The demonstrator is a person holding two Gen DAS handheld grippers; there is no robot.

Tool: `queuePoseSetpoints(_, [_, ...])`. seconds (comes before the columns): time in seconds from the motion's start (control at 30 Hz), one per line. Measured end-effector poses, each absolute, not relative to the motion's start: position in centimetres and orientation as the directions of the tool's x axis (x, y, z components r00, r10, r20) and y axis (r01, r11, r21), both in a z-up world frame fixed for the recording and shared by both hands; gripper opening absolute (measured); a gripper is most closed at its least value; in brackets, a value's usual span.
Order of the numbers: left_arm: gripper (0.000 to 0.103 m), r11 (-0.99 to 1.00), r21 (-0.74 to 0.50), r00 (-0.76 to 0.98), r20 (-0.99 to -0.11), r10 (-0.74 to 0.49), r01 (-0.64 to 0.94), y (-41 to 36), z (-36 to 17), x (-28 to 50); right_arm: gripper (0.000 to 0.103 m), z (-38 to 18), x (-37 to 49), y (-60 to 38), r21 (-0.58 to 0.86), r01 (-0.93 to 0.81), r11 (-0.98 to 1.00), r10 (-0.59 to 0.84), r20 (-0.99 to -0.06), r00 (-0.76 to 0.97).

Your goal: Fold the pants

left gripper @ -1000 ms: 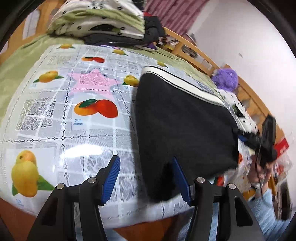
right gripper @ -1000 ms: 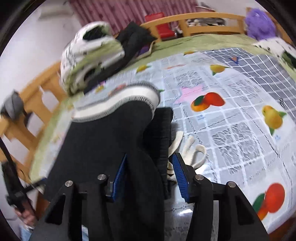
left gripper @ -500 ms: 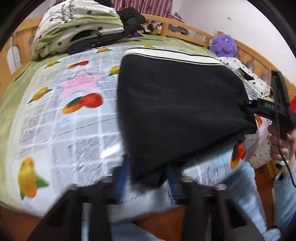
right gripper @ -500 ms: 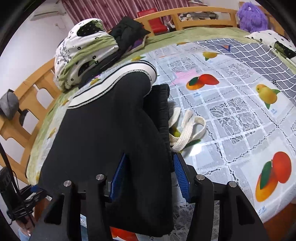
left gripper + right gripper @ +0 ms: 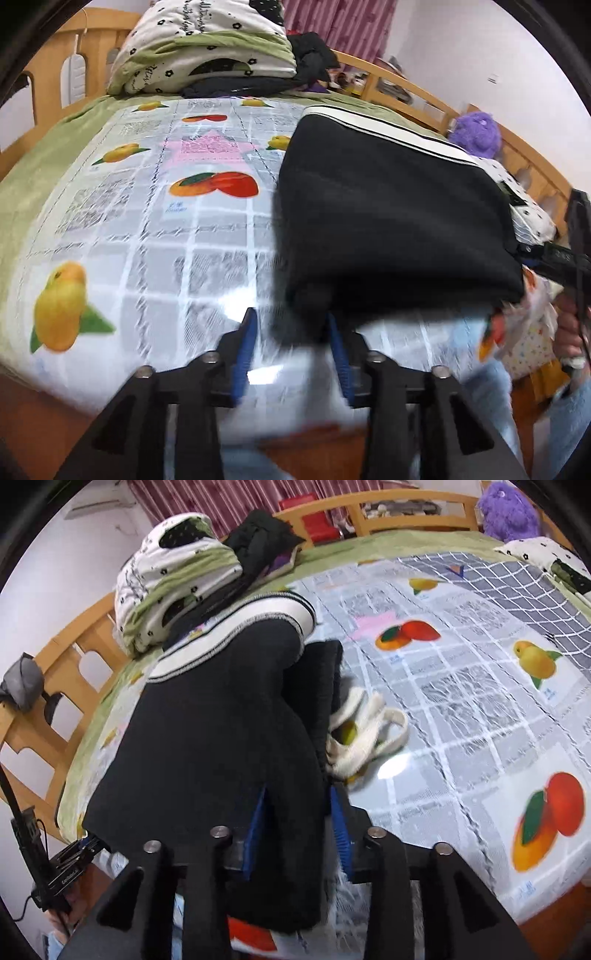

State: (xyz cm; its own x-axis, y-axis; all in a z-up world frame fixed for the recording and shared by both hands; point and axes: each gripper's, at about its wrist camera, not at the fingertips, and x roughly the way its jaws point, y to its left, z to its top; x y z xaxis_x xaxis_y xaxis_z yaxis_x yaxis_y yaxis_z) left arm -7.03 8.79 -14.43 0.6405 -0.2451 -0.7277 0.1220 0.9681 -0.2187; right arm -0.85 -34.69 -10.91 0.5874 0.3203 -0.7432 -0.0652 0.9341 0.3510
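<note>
Black pants (image 5: 388,221) with a white striped waistband (image 5: 388,125) lie folded on the fruit-print tablecloth (image 5: 147,221). My left gripper (image 5: 291,350) is at their near corner. Its jaws are opening: the cloth rests against the right pad and a gap shows beside the left pad. In the right wrist view the pants (image 5: 221,738) fill the space between the blue pads of my right gripper (image 5: 298,829). Its jaws are closing and press the cloth. A white drawstring (image 5: 369,738) spills out beside the fold.
A pile of bedding (image 5: 207,55) and dark clothes sits at the far end, with wooden rails (image 5: 55,709) around. A purple plush toy (image 5: 476,133) is at the back right. A person's legs in blue jeans (image 5: 480,387) stand at the near edge.
The left jaws narrowed around the pants' corner half a second ago and now stand wider again. The right jaws have drawn in onto the black cloth. Both grippers sit slightly lower.
</note>
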Motion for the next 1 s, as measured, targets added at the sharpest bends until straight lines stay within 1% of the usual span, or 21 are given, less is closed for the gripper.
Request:
queuePoseSetpoints(0.13, [0.039,0.981,-0.133,0.667,-0.72,-0.193,0.141,9.1,-13.6,-8.0,0.036,-10.2,-3.0,-34.4,0.336,-0.104,0.936,0.329,-0.732,0.596])
queuePoseSetpoints(0.2, [0.039,0.976,-0.136,0.644,-0.734,-0.216,0.172,8.6,-13.7,-7.4,0.036,-10.8,-3.5,-34.2,0.356,-0.11,0.928,0.351,-0.738,0.576])
queuePoseSetpoints(0.27, [0.038,0.973,-0.119,0.638,-0.738,-0.22,0.198,7.2,-13.5,-6.4,0.039,-11.9,-3.6,-34.0,0.379,-0.097,0.92,0.366,-0.745,0.558])
queuePoseSetpoints(0.3, [0.021,0.978,-0.08,0.652,-0.734,-0.19,0.195,6.5,-13.5,-5.9,0.039,-12.5,-3.5,-33.9,0.388,-0.088,0.917,0.371,-0.753,0.543])
queuePoseSetpoints(0.33, [0.01,0.983,-0.038,0.661,-0.736,-0.148,0.178,5.9,-13.4,-5.1,0.036,-13.1,-3.5,-33.8,0.397,-0.074,0.915,0.374,-0.762,0.529])
queuePoseSetpoints(0.37, [0.009,0.986,-0.057,0.67,-0.728,-0.147,0.154,6.0,-13.1,-4.5,0.029,-13.5,-3.6,-33.8,0.401,-0.071,0.913,0.374,-0.759,0.533])
queuePoseSetpoints(0.4, [0.008,0.986,-0.111,0.708,-0.687,-0.164,0.121,6.7,-12.2,-4.7,0.019,-13.4,-3.8,-33.8,0.398,-0.065,0.915,0.367,-0.755,0.544])
queuePoseSetpoints(0.43, [0.008,0.965,-0.233,0.766,-0.597,-0.24,0.121,8.0,-10.9,-5.8,0.015,-13.2,-4.1,-33.7,0.397,-0.067,0.915,0.363,-0.744,0.561])
queuePoseSetpoints(0.47, [0.008,0.946,-0.294,0.784,-0.55,-0.287,0.14,8.7,-10.2,-6.4,0.015,-12.7,-4.6,-33.7,0.394,-0.073,0.916,0.36,-0.727,0.585])
queuePoseSetpoints(0.5, [0.008,0.941,-0.308,0.785,-0.544,-0.296,0.141,8.9,-10.1,-6.5,0.015,-12.4,-5.0,-33.7,0.39,-0.076,0.918,0.355,-0.719,0.598])
queuePoseSetpoints(0.6, [0.008,0.976,-0.201,0.732,-0.652,-0.196,0.082,8.1,-13.0,-5.8,0.016,-13.5,-4.7,-33.6,0.375,-0.078,0.924,0.35,-0.742,0.572])
queuePoseSetpoints(0.63, [0.01,0.982,-0.172,0.691,-0.702,-0.174,0.073,7.8,-14.4,-5.5,0.019,-14.3,-4.4,-33.6,0.381,-0.068,0.922,0.353,-0.757,0.549])
queuePoseSetpoints(0.67, [0.011,0.982,-0.168,0.671,-0.718,-0.183,0.088,7.9,-15.4,-5.6,0.02,-14.5,-4.1,-33.6,0.38,-0.068,0.922,0.355,-0.764,0.539])
queuePoseSetpoints(0.7, [0.015,0.98,-0.175,0.681,-0.706,-0.194,0.097,8.2,-15.3,-6.1,0.023,-14.5,-4.1,-33.6,0.371,-0.072,0.926,0.35,-0.77,0.534])
queuePoseSetpoints(0.73, [0.023,0.977,-0.185,0.681,-0.703,-0.204,0.102,8.6,-14.9,-6.6,0.027,-14.2,-4.1,-33.6,0.366,-0.082,0.927,0.352,-0.773,0.527])
queuePoseSetpoints(0.77, [0.028,0.978,-0.184,0.675,-0.71,-0.201,0.097,9.2,-14.4,-7.1,0.028,-13.7,-4.2,-33.9,0.366,-0.094,0.926,0.359,-0.773,0.522])
queuePoseSetpoints(0.8, [0.036,0.981,-0.171,0.68,-0.709,-0.185,0.088,9.7,-13.8,-7.6,0.028,-13.0,-4.4,-34.3,0.365,-0.102,0.926,0.36,-0.767,0.532])
queuePoseSetpoints(0.87, [0.037,0.987,-0.14,0.712,-0.685,-0.154,0.078,10.5,-12.6,-8.0,0.028,-11.1,-4.9,-35.2,0.352,-0.111,0.929,0.346,-0.725,0.595])
queuePoseSetpoints(0.9, [0.038,0.988,-0.132,0.724,-0.674,-0.146,0.076,10.9,-11.9,-8.0,0.033,-10.1,-4.8,-35.6,0.342,-0.12,0.932,0.338,-0.701,0.628])
queuePoseSetpoints(0.93, [0.04,0.989,-0.131,0.731,-0.667,-0.143,0.074,11.2,-11.3,-7.5,0.042,-9.1,-4.4,-35.8,0.33,-0.131,0.935,0.331,-0.68,0.654])
queuePoseSetpoints(1.0, [0.041,0.987,-0.142,0.741,-0.656,-0.145,0.068,11.3,-10.0,-5.7,0.047,-7.6,-2.5,-36.2,0.325,-0.127,0.937,0.319,-0.647,0.693])
